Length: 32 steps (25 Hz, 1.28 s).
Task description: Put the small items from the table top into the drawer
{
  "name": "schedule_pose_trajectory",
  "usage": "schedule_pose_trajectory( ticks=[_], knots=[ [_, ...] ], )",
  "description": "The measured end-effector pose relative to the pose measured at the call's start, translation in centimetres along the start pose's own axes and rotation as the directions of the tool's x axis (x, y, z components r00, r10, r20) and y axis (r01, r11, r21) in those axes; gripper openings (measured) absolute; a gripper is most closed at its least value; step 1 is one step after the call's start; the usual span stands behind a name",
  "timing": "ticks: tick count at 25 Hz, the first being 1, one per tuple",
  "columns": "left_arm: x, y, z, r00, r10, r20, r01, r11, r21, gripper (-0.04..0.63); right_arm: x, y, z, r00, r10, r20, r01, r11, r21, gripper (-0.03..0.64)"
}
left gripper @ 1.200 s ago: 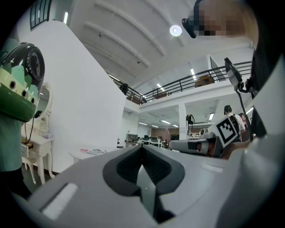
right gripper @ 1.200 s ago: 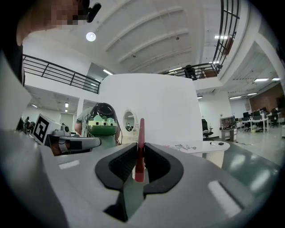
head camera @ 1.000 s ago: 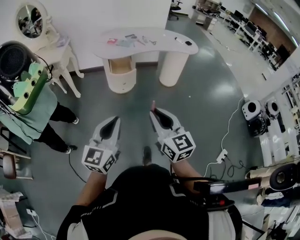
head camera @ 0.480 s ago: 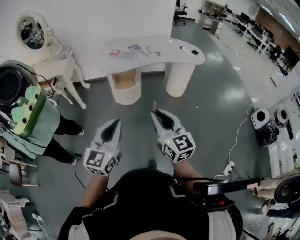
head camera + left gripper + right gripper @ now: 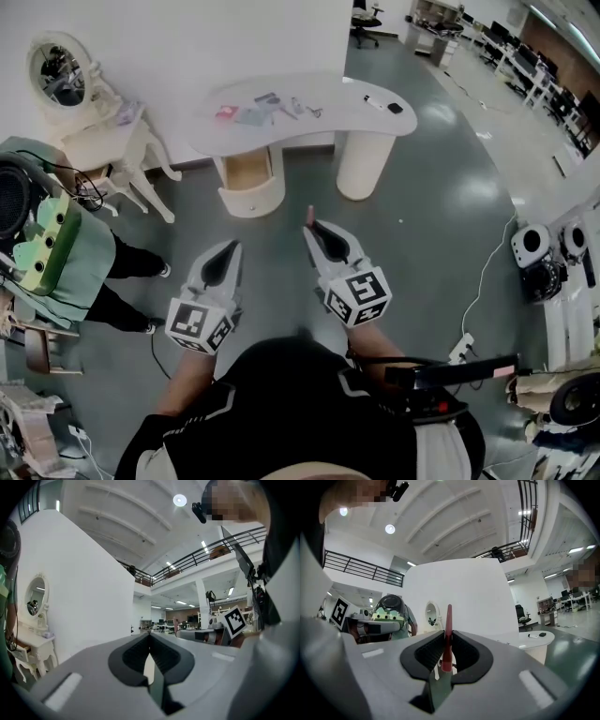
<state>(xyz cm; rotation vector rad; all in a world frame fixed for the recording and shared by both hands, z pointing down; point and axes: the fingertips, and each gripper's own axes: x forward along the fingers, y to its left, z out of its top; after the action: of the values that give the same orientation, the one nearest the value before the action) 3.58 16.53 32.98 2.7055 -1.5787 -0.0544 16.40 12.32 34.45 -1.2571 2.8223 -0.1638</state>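
Observation:
A white curved table stands far ahead across the grey floor, with several small items on its top, a red one and a black one among them. Under its left end a wood-lined drawer stands pulled out. Both grippers are held at waist height, well short of the table. My right gripper is shut on a slim red stick that pokes up past its jaws. My left gripper is shut with nothing between its jaws.
A person in green holding a device stands at the left. Behind them is a white dressing table with an oval mirror. A power strip and cables lie at the right, near white machines.
The view has drifted forward: the table and drawer sit a little lower and nearer. Both grippers keep their pose, and the red stick stays in the right one.

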Motion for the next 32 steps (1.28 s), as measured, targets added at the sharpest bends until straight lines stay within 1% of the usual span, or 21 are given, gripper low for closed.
schedule_pose_trajectory(
  ticks=[3,8,13,19,24,29,32],
  knots=[
    [1.5,0.0,-0.3,1.000,0.006,-0.007,-0.006,1.000,0.004,0.000,0.7,-1.4,0.1,1.000,0.017,0.004,-0.017,1.000,0.009,0.052],
    [3.9,-0.2,0.0,1.000,0.009,-0.007,-0.009,0.999,0.035,0.000,1.2,-3.5,0.3,0.999,0.030,0.026,-0.031,0.999,0.019,0.052],
    [5.1,0.1,-0.7,0.999,0.035,-0.034,-0.034,0.999,0.023,0.000,2.0,-5.4,-0.3,0.999,0.038,0.005,-0.038,0.999,0.033,0.052],
    [6.2,1.4,-1.5,0.998,0.033,-0.054,-0.032,0.999,0.020,0.000,3.9,-5.8,-0.5,0.999,0.054,0.007,-0.054,0.998,0.028,0.052],
    [7.6,4.1,-1.5,0.999,0.029,-0.043,-0.029,0.999,0.020,0.000,6.9,-6.2,-1.3,0.998,0.052,-0.016,-0.052,0.998,0.046,0.052],
    [9.2,7.9,-1.2,0.999,0.027,-0.019,-0.027,1.000,-0.002,0.000,10.6,-6.0,-0.2,0.998,0.058,-0.017,-0.058,0.998,0.013,0.052],
    [10.2,10.0,-0.5,1.000,0.015,-0.002,-0.015,1.000,0.003,0.000,13.1,-6.2,0.3,0.998,0.054,-0.014,-0.054,0.999,0.002,0.052]
  ],
)
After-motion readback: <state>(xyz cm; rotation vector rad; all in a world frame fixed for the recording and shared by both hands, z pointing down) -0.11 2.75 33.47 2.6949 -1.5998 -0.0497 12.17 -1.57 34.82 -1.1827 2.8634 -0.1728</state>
